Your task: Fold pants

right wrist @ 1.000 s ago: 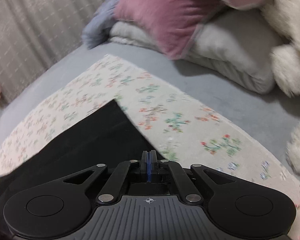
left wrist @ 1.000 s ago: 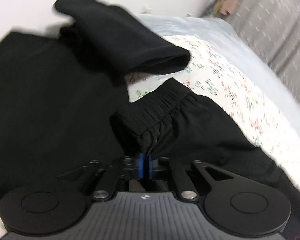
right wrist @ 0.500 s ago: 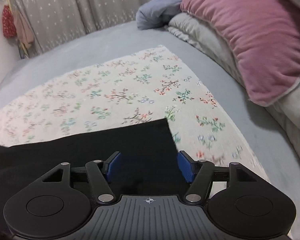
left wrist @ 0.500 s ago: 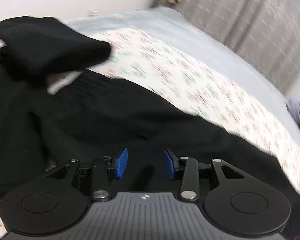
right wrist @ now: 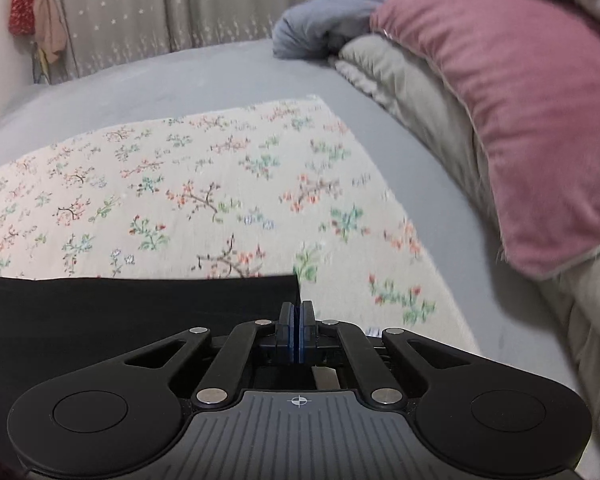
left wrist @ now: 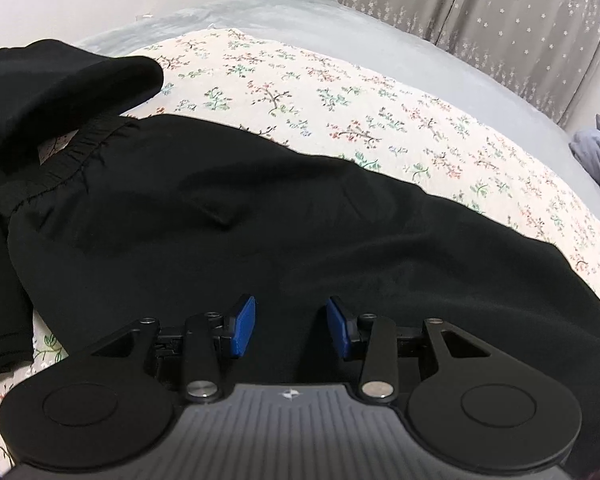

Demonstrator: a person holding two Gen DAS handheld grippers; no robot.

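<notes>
The black fabric pants [left wrist: 284,220] lie spread across a cream floral-print cloth [left wrist: 340,92] on a bed with a grey sheet [left wrist: 360,28]. The left wrist view alone shows their gathered elastic waistband [left wrist: 66,156] at the left, with a second black garment [left wrist: 56,80] bunched just beyond it. There the left gripper [left wrist: 291,328] hangs above the pants with its blue-padded jaws partly apart and nothing between them. The right wrist view alone shows the straight hem corner of the pants [right wrist: 276,286], a pink velvet pillow [right wrist: 520,120] on folded grey bedding [right wrist: 412,92], and a star-patterned grey curtain [right wrist: 140,8]. The right gripper [right wrist: 297,334] has its jaws pressed together at that corner; whether fabric is pinched cannot be told.
</notes>
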